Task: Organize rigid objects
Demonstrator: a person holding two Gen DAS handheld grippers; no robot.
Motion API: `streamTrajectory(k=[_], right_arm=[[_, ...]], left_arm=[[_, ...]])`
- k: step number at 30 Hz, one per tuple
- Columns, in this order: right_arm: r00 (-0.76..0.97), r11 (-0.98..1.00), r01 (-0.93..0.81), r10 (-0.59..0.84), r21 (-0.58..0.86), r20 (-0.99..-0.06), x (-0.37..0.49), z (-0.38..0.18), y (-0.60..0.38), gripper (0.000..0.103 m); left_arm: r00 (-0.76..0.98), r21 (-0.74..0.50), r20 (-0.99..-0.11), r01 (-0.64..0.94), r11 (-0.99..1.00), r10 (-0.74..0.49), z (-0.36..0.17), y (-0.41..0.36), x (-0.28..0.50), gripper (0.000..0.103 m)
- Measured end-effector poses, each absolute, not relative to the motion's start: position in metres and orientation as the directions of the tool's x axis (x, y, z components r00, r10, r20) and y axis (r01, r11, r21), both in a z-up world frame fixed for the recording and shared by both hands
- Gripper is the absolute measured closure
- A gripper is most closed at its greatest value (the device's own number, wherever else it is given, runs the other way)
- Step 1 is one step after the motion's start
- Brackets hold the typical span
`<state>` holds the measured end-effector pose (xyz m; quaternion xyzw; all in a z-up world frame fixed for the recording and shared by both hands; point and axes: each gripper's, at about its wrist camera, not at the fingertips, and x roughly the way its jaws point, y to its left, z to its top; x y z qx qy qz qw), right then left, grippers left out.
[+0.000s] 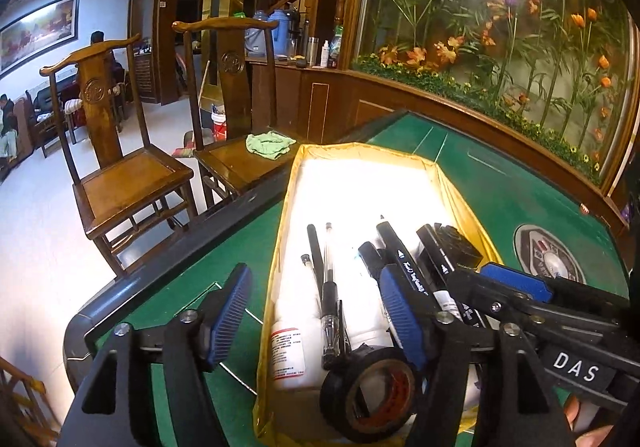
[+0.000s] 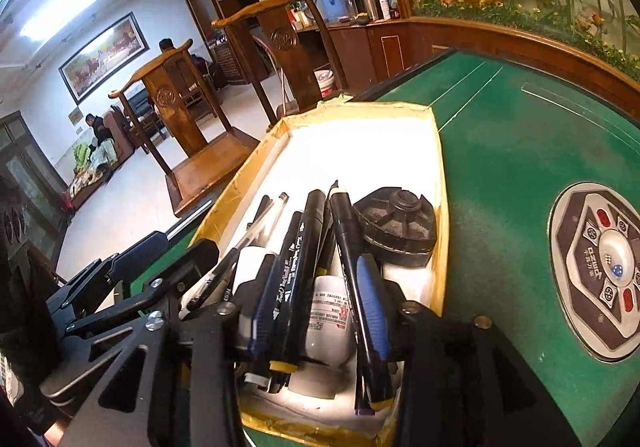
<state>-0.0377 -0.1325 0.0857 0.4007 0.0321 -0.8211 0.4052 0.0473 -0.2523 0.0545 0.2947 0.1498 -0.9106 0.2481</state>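
**Both grippers parted over the box**

The left gripper is held wide open, empty, straddling the yellow-rimmed box's near wall. Black markers stand between the right gripper's partly opened pads; contact cannot be told.

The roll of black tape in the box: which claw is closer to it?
Left. The left claw straddles the box edge right above the black tape; the right claw sits farther off, over the markers.

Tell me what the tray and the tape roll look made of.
Tray: seemingly cardboard, walls wrapped in glossy yellow tape that wrinkles at the corners; floor white, washed out by glare. Tape roll: shiny black plastic tape, likely vinyl, on a brown core.
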Motion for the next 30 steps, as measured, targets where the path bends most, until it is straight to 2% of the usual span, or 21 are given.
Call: streamTrajectory(k=[4, 15, 24, 30], right_arm=[[-0.366, -0.670, 0.693, -0.645, 0.267, -0.671, -0.033, 0.092, -0.124, 0.054], [-0.406, -0.676, 0.692, -0.655, 0.254, -0.637, -0.014, 0.108, -0.090, 0.041], [-0.448, -0.690, 0.690, -0.644, 0.219, -0.620, 0.009, 0.113, -0.053, 0.037], [-0.471, -0.698, 0.683, -0.645, 0.214, -0.602, 0.023, 0.114, -0.027, 0.034]], left_arm=[[-0.709, -0.137, -0.605, 0.540, -0.830, -0.362, 0.060, -0.249, 0.052, 0.028], [-0.737, -0.136, -0.572, 0.518, -0.844, -0.360, 0.075, -0.222, 0.071, 0.021], [-0.762, -0.109, -0.537, 0.488, -0.866, -0.363, 0.077, -0.188, 0.087, 0.020], [-0.776, -0.069, -0.484, 0.495, -0.866, -0.405, 0.082, -0.163, 0.102, 0.010]])
